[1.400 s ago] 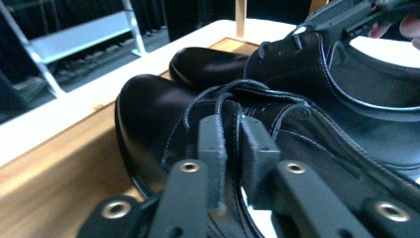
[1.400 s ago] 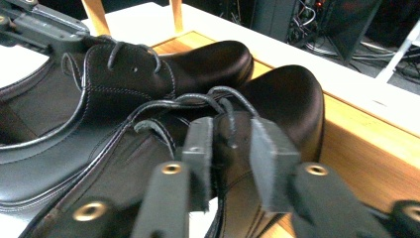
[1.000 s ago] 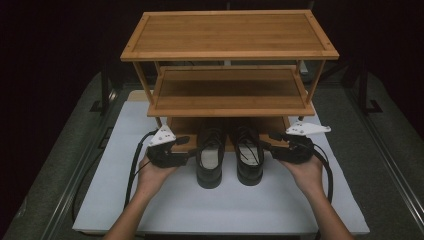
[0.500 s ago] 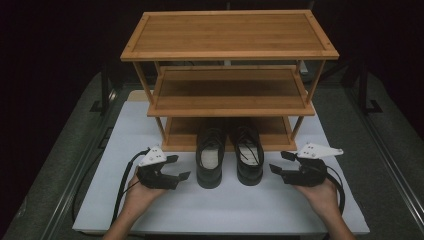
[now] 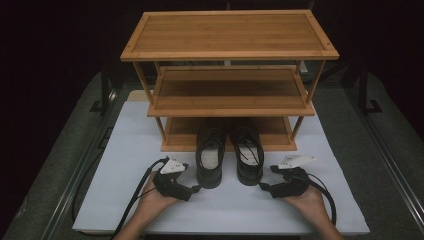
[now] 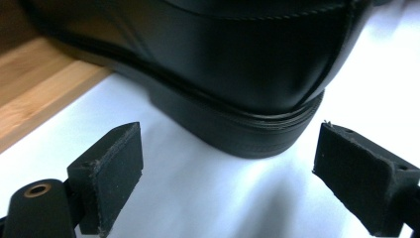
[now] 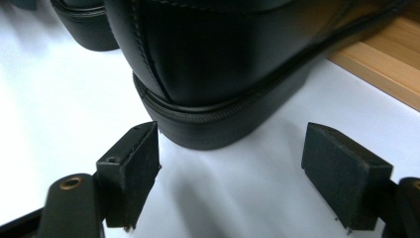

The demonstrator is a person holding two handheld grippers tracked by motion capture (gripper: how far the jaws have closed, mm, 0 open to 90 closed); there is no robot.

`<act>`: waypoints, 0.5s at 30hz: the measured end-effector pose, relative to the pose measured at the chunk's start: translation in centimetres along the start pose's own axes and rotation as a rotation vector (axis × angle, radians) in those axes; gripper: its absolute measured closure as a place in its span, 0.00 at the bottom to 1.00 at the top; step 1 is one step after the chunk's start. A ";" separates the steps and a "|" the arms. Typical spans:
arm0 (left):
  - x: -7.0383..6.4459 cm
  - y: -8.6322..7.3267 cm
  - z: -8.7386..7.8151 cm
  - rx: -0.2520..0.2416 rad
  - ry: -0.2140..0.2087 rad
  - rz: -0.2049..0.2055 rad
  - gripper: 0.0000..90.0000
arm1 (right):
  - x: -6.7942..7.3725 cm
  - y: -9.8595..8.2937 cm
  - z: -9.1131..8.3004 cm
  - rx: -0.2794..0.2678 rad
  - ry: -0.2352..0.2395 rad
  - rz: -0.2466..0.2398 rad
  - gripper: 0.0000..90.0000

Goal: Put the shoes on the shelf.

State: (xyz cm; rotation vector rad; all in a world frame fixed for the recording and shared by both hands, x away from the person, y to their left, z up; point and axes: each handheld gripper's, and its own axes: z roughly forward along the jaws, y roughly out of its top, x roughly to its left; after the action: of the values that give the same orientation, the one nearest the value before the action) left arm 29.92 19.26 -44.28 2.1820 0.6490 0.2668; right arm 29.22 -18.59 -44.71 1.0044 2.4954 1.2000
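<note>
Black shoes (image 5: 228, 152) stand paired with toes tucked onto the wooden rack's (image 5: 228, 80) bottom shelf, heels sticking out. Your left hand-held gripper (image 5: 194, 189) and right hand-held gripper (image 5: 261, 187) flank those heels, jaws spread, empty; placement looks finished.

Dark room surrounds a grey table (image 5: 370, 150) under overhead light.
</note>
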 end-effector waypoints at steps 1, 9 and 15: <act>-0.1 0.1 0.2 -0.003 0.001 0.000 0.11 | 0.1 0.1 0.2 -0.001 0.004 -0.005 0.24; -0.7 0.3 1.6 0.023 -0.007 0.022 0.10 | 0.4 0.4 1.5 0.015 0.026 -0.015 0.24; -1.0 0.7 2.6 0.090 0.027 0.046 0.10 | 0.7 0.7 2.3 0.042 0.011 -0.034 0.20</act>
State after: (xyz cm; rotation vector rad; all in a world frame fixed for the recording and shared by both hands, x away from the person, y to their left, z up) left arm 30.39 16.63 -45.33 2.2851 0.6367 0.2972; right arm 30.07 -16.42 -45.61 0.9635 2.5456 1.1519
